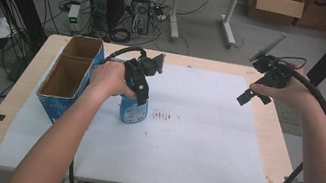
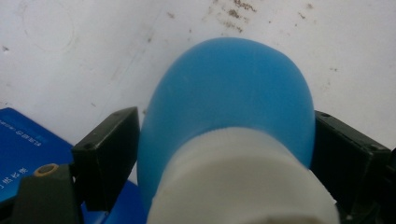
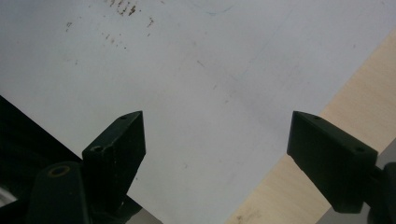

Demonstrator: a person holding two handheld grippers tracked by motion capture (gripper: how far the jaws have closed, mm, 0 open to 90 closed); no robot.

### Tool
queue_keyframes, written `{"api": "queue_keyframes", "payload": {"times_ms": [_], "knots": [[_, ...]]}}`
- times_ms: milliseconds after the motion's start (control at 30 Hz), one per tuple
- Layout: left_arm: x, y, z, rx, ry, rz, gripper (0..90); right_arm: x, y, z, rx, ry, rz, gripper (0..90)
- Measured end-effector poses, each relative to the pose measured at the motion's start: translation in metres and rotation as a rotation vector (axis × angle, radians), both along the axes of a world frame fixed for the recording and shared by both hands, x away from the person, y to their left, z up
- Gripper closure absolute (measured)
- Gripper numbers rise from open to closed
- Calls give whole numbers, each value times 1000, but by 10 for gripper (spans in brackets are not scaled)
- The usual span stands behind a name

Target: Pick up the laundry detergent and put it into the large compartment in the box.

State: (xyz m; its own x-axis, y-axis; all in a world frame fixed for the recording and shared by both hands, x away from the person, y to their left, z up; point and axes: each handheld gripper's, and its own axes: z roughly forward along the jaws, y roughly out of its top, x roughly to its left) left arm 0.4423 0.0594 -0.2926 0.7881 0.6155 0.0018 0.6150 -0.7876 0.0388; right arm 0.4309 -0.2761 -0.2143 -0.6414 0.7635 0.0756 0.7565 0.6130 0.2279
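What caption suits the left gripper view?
Left gripper shut on a blue bottle above the stained white sheet.

Blue bottle (image 2: 233, 98) between gripper (image 2: 224, 154) jaws

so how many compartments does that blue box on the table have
2. The blue box at the table's left edge is open-topped and split by one divider: a far compartment and a near compartment. Both look empty, though their floors are partly hidden.
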Motion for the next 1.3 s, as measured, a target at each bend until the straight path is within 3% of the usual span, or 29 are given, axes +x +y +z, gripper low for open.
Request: {"api": "queue_keyframes", "payload": {"times_ms": [733,1300], "knots": [[1,1,1,-6,-1,5,341,0,-1,-2,0,-2,0,196],[1,0,2,11,-16,8,361,0,-1,0,1,-9,5,198]]}}
